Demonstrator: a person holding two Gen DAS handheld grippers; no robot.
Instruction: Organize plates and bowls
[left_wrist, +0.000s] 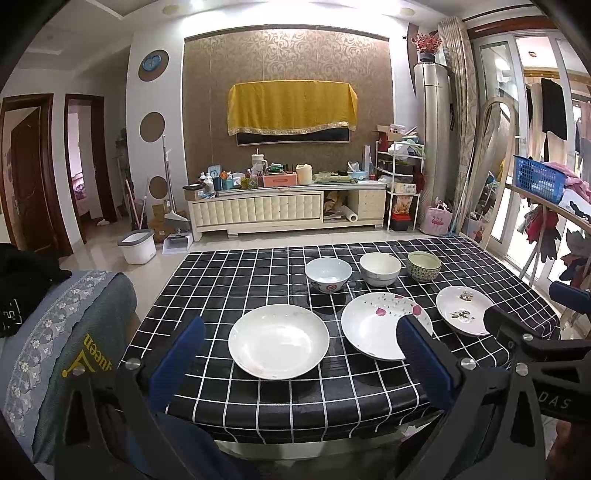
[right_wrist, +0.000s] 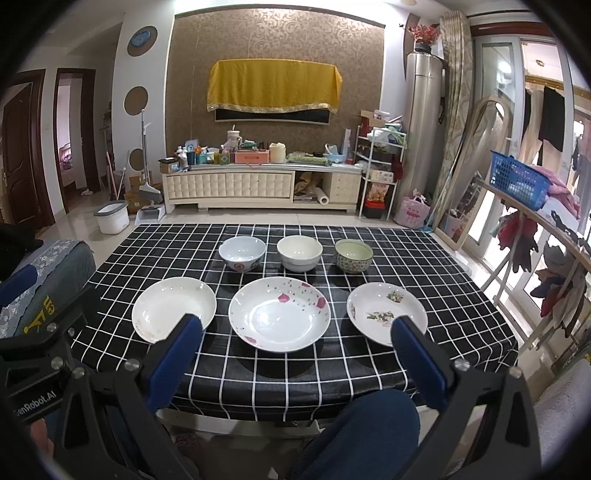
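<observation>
Right wrist view, three plates (right_wrist: 279, 314), three bowls (right_wrist: 299, 253), checked tablecloth (right_wrist: 443, 295).

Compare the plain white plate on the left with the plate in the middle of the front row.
The plain white plate has no pattern; the middle plate carries pink petals and small dark specks. The middle plate looks wider than the plain one. The plain plate shows brownish marks near its rim; the middle plate looks clean. Both are round, shallow, empty, and lie flat on the checked tablecloth.

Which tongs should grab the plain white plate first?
Probably the left tongs. Open and empty, they frame the plain white plate directly ahead. The right tongs frame the pink-petal plate, with the plain plate off toward their left.
</observation>
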